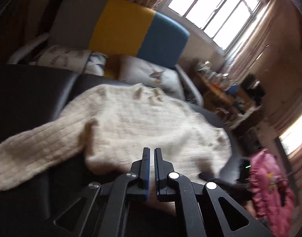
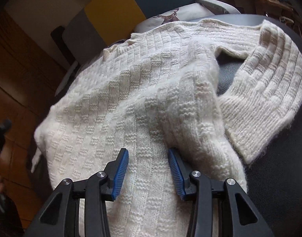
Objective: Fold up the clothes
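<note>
While your left gripper (image 1: 152,149) hangs just above the near hem, its two blue-lined fingers (image 1: 146,169) sit pressed almost together with only a thin slit between them and no cloth caught in it; the cream knitted sweater (image 1: 143,122) lies spread over the dark leather surface (image 1: 32,90), one sleeve (image 1: 28,154) stretching off toward the left edge of this view; behind it you have a headboard (image 1: 119,25) in grey, yellow and blue panels with printed pillows (image 1: 149,75) leaning at its foot, a bright window (image 1: 216,9) up right, and something pink (image 1: 269,185) low at the right, too blurred to name.

Over in the right wrist view, your right gripper (image 2: 148,151) stands with its jaws spread wide, both blue ribbed pads (image 2: 120,174) bare and resting low over the sweater (image 2: 131,98) body; the knit runs straight between them, and the right pad sits just beside a raised fold in the fabric; the other sleeve (image 2: 269,98) is bent back on the right, its ribbed cuff lying on the dark surface (image 2: 285,177), a small gap of leather showing between sleeve and body; a deer-print pillow (image 2: 170,17) peeks past the far edge.
</note>
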Demonstrator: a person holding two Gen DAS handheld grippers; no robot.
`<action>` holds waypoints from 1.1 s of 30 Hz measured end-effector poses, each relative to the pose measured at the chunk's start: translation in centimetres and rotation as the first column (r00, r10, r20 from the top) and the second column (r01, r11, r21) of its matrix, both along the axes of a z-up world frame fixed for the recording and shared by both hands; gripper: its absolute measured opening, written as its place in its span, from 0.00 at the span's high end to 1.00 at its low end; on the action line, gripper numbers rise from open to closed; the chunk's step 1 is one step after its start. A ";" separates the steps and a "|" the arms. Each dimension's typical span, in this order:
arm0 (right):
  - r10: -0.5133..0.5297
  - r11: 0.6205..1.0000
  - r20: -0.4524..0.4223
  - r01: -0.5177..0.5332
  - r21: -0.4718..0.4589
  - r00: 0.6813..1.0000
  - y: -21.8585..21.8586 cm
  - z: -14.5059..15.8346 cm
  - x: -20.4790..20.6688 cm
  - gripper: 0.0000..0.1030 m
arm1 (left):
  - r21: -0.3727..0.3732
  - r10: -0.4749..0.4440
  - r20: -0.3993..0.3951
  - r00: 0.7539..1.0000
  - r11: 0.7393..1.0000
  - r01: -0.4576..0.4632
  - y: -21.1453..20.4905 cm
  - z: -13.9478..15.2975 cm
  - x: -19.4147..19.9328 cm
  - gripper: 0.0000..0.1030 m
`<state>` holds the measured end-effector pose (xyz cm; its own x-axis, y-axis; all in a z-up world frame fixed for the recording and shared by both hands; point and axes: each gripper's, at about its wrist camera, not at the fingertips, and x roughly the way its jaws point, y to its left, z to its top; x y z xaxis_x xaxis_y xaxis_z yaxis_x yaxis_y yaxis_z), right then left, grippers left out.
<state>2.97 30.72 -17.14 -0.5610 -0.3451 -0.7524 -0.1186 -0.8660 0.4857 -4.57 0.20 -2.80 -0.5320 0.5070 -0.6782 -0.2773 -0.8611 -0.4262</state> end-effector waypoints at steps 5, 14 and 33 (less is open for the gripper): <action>0.004 1.000 -0.036 -0.003 0.025 0.999 -0.2 -0.2 0.4 0.63 | 0.023 -0.043 0.195 0.980 0.999 0.039 0.0 -9.1 2.1 0.68; 0.104 0.947 -0.016 -0.094 0.307 0.994 -4.0 0.4 0.0 0.54 | 0.098 -0.150 0.210 0.966 0.986 0.132 5.7 -10.3 -0.6 0.90; 0.033 0.995 -0.086 -0.024 0.102 0.996 -3.1 -0.1 0.0 0.48 | 0.071 0.068 0.245 0.967 0.994 -0.088 -5.7 -4.5 5.5 0.45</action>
<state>2.96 27.61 -17.28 -0.6173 -0.2871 -0.7324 -0.0541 -0.9134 0.4036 0.94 -5.50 -7.34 -0.3975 0.5283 -0.7503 -0.0909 -0.8363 -0.5407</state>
